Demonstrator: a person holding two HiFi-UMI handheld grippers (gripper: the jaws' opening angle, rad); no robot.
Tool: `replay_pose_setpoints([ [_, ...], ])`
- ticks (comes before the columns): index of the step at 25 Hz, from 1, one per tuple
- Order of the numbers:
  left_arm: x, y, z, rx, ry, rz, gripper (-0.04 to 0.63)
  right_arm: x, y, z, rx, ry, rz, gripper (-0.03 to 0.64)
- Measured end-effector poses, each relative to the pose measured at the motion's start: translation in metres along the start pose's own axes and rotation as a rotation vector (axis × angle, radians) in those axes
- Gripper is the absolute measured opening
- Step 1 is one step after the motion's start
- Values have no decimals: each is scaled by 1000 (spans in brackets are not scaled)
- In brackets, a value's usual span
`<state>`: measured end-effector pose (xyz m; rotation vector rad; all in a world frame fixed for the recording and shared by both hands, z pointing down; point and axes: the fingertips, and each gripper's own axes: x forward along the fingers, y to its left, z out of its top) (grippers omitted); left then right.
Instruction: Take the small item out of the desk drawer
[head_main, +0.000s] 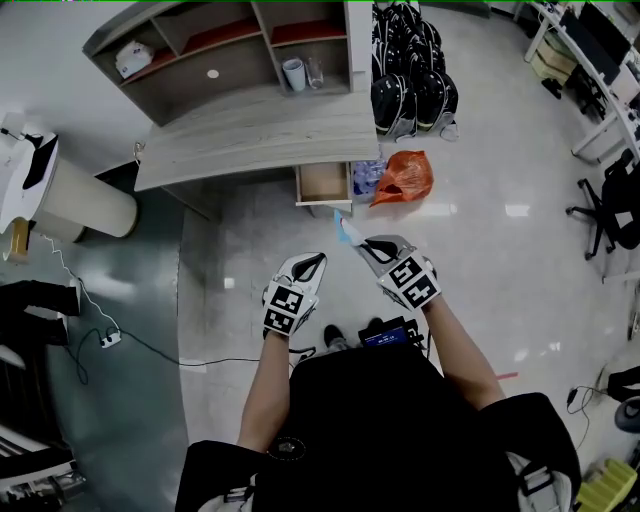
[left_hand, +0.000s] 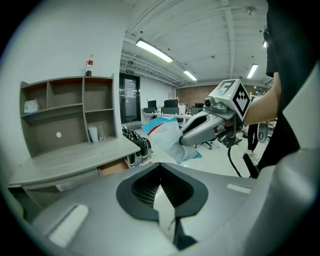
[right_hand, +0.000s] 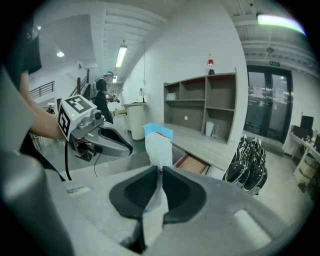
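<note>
Packet (right_hand: 159, 142) is clamped in the right claw (right_hand: 158, 172), held in the air well apart from the open drawer (head_main: 323, 183) under the counter (head_main: 260, 135). Left claw (left_hand: 160, 167) is closed on nothing. Removal looks done; perhaps only shutting the drawer is left.

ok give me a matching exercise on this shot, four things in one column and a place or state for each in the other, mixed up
Things:
1. desk drawer
2. white and blue packet
3. left gripper
4. orange bag

Places or states:
a. on the floor beside the desk
b. holds nothing
c. pulled open
d. pinched in the right gripper

Pairs: 1-c, 2-d, 3-b, 4-a
</note>
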<state>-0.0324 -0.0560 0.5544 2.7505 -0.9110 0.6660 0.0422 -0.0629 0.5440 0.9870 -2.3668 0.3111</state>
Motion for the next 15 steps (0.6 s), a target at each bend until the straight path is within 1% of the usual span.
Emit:
replay_pose_setpoints([
  [5, 2, 0, -1, 11, 1, 14, 2, -1, 0, 1, -4, -6, 14, 37],
  [10, 2, -2, 8, -2, -10, 21, 2, -3, 0, 0, -9, -4, 17, 37],
  [15, 6, 7, -7, 12, 36, 84, -9, -6, 0, -3, -8, 1, 20, 37],
])
